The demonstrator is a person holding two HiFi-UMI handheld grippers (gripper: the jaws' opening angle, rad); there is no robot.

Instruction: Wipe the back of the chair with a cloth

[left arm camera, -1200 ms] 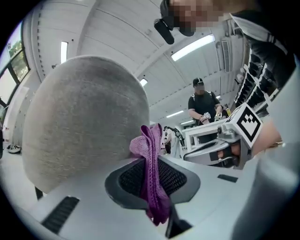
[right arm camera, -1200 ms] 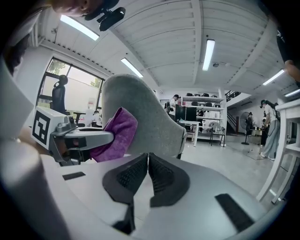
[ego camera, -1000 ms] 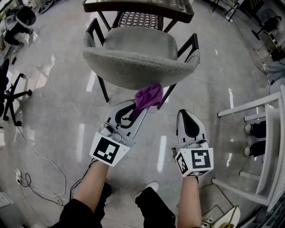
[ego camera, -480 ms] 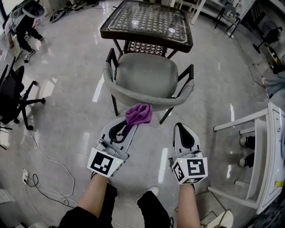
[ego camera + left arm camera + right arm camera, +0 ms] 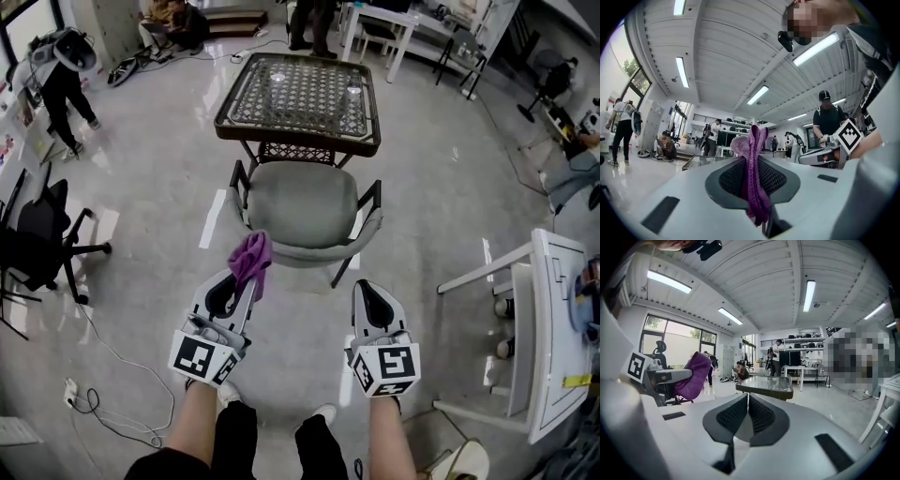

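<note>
A pale, glossy tiled floor (image 5: 141,187) runs the whole length of the room. On it stands a square glass-topped table with a dark woven frame (image 5: 300,94). A white slatted table (image 5: 553,309) sits well off to the right.

Tucked against the near side of the glass table is a grey padded chair with black metal legs and arms (image 5: 305,202). Its curved back faces the person holding the tools. A black office chair on castors (image 5: 37,239) stands apart at the far left.

The person holds both tools out low in front of the grey chair, each carrying its marker cube. The left gripper (image 5: 248,279) points up toward the left end of the chair's back. Its fingers (image 5: 729,176) are clenched on a purple knitted cloth (image 5: 250,255), which runs down between the ribbed pads and bunches out above the tips.

From above, the cloth lies over the left corner of the backrest. Whether it actually touches the padding cannot be told from here.

The right gripper (image 5: 364,286) hangs just short of the chair's right rear leg, apart from the chair. Its fingers (image 5: 733,416) are pressed together with nothing between them.
</note>
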